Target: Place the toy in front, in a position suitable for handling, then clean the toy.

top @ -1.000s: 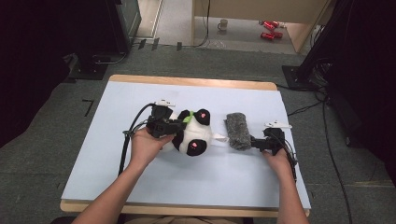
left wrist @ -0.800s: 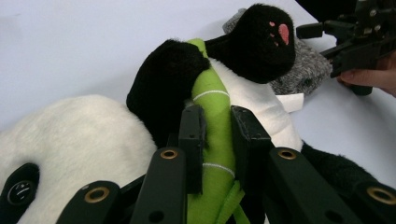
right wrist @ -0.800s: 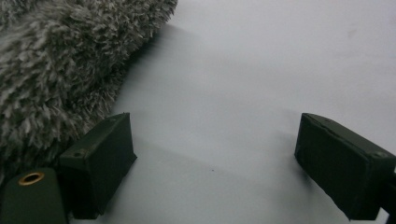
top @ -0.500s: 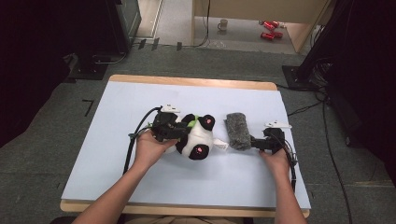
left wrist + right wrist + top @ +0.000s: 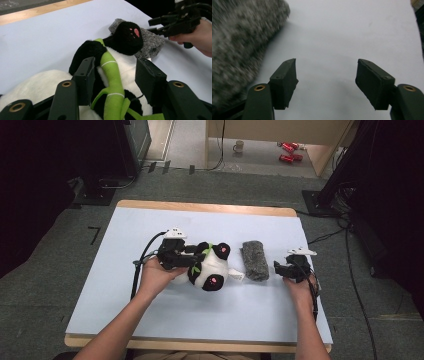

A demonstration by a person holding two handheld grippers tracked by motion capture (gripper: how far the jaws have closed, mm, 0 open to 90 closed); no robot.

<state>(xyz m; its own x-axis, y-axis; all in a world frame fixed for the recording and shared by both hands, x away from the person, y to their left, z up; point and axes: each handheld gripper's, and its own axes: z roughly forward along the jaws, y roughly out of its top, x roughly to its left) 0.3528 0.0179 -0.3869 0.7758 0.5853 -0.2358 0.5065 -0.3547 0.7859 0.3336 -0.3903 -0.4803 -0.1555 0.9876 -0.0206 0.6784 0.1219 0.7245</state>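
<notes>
The toy panda lies on its back near the middle of the worktop, just beside the grey fuzzy roll, so whatever is to be done with the pair looks only half finished. The left claw has just been opening: its jaws stand about half apart astride the panda's green bamboo stalk, pads not pressing. The right claw has just been closing, part-open, empty, with the roll near its left jaw.
</notes>
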